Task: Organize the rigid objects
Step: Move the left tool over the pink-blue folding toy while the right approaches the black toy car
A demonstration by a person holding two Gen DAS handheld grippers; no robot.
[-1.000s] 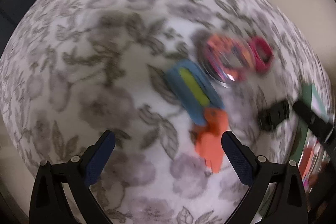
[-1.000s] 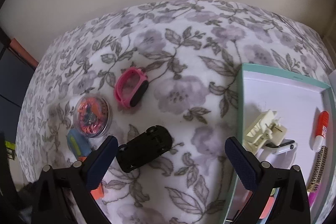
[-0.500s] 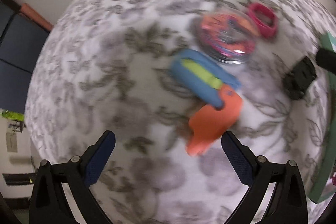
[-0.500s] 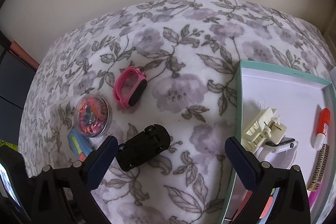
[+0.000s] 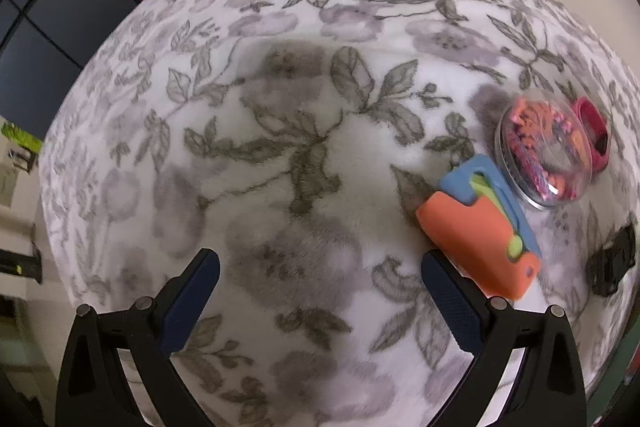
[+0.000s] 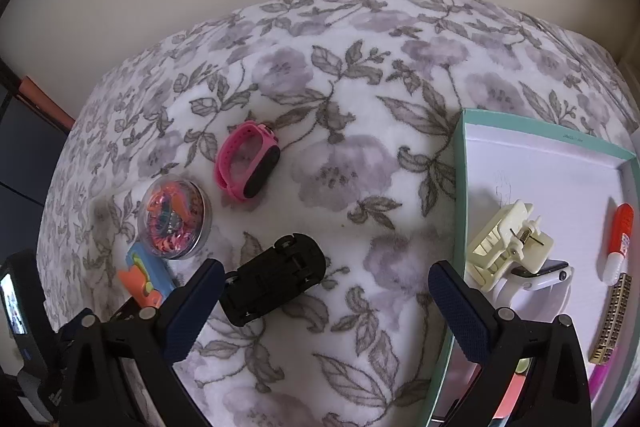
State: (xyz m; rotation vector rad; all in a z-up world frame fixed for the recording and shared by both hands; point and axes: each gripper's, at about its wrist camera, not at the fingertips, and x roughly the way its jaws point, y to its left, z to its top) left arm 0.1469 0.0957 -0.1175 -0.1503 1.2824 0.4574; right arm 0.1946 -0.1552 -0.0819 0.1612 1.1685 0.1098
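Floral blanket [image 5: 304,155] bears an orange-blue toy [image 5: 480,231], seemingly touching the spread left hand-held gripper [image 5: 320,297].

Open floral blanket [image 5: 280,155] is seen ahead-left of the left hand-held gripper [image 5: 320,291]; its right side is blocked by orange-blue toy [image 5: 480,231] and round case [image 5: 544,155].

A black toy car [image 6: 276,277] is seen overturned, wheels up, on the floral blanket. Near it are laid a pink smartwatch [image 6: 247,171], a clear round case [image 6: 174,223] of colourful bits, and an orange-and-blue folding toy [image 5: 482,227] just beside that case.
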